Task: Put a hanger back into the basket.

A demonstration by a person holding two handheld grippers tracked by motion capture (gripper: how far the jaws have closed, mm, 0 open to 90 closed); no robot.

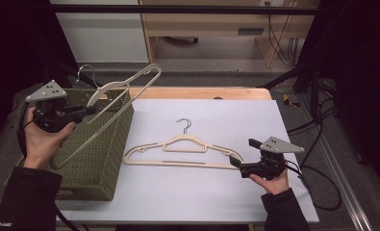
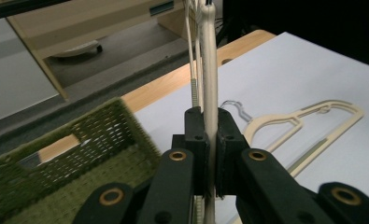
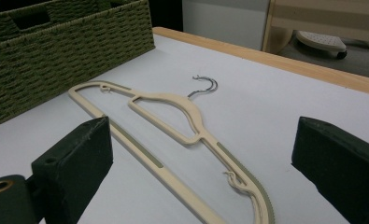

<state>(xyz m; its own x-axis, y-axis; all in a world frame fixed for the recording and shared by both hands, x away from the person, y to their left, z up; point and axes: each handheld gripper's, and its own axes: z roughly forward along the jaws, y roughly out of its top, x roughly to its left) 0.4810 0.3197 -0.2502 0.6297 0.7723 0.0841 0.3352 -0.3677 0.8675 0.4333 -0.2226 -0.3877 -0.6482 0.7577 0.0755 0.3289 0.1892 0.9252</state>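
The left tongs [image 1: 92, 110] gripped one cream plastic hanger [image 1: 130, 84] above the green woven basket [image 1: 101, 159]; the right tongs [image 3: 201, 158] gaped before the second hanger [image 3: 173, 116], still unstowed.

We see the table [image 1: 197, 192] carrying a hanger [image 1: 183, 151] just ahead of the right hand-held gripper [image 1: 235, 162], and a woven basket [image 1: 98, 159] under the left hand-held gripper [image 1: 92, 111].

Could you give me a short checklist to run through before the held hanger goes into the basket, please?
1. Left gripper shut on the held hanger: ok.
2. Held hanger lifted above the green basket: ok.
3. Basket interior free of obstructions: cannot tell.
4. Second hanger lying flat on the white table: ok.
5. Right gripper open, fingers either side of the second hanger's end: ok.
6. Held hanger's metal hook clear of the basket rim: ok.
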